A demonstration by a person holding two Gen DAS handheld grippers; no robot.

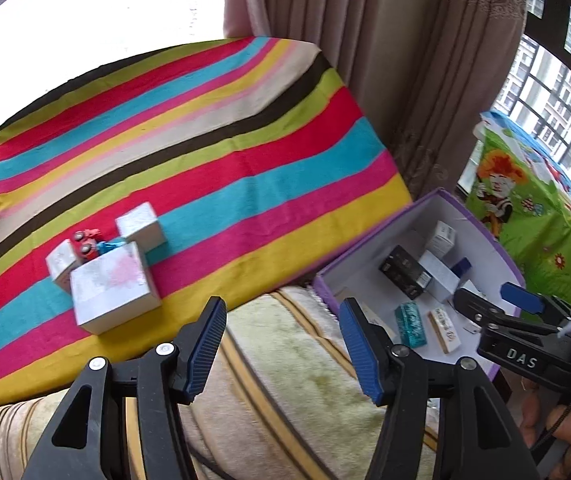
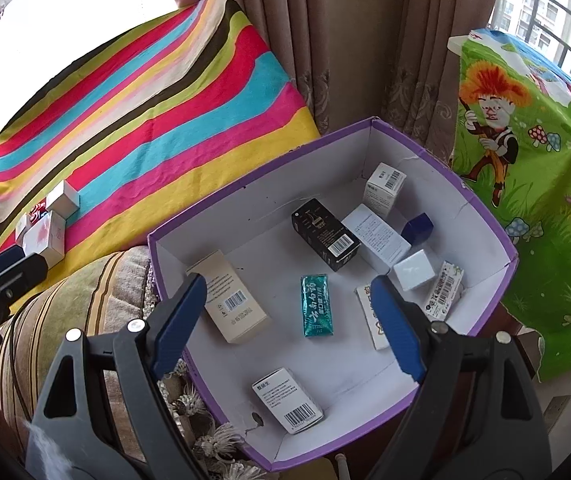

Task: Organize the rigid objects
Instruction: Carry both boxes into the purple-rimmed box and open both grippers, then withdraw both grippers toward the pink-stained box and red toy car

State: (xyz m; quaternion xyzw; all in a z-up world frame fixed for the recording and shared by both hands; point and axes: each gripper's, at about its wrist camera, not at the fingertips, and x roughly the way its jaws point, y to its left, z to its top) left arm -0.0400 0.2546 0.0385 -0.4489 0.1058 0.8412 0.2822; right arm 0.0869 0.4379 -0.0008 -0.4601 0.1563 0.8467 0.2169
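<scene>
A purple carton with a white inside [image 2: 245,184] holds several small packages, among them a teal pack [image 2: 317,306], a black box [image 2: 325,234] and a beige box [image 2: 231,300]. My right gripper [image 2: 287,284] hangs open above the carton, with nothing between its fingers. My left gripper [image 1: 283,304] is open and empty over a sofa cushion [image 1: 285,380], between the carton [image 1: 365,248] and the striped cloth [image 1: 205,140]. On that cloth lie a large white box [image 1: 113,292], two smaller white boxes [image 1: 141,226] and a red toy car [image 1: 85,244].
A curtain [image 2: 325,40] hangs behind the carton. A green cartoon-print cloth [image 2: 545,200] covers something to the right of it. Bright windows fill the background. A hand [image 1: 565,428] holds the right gripper's handle at the lower right of the left wrist view.
</scene>
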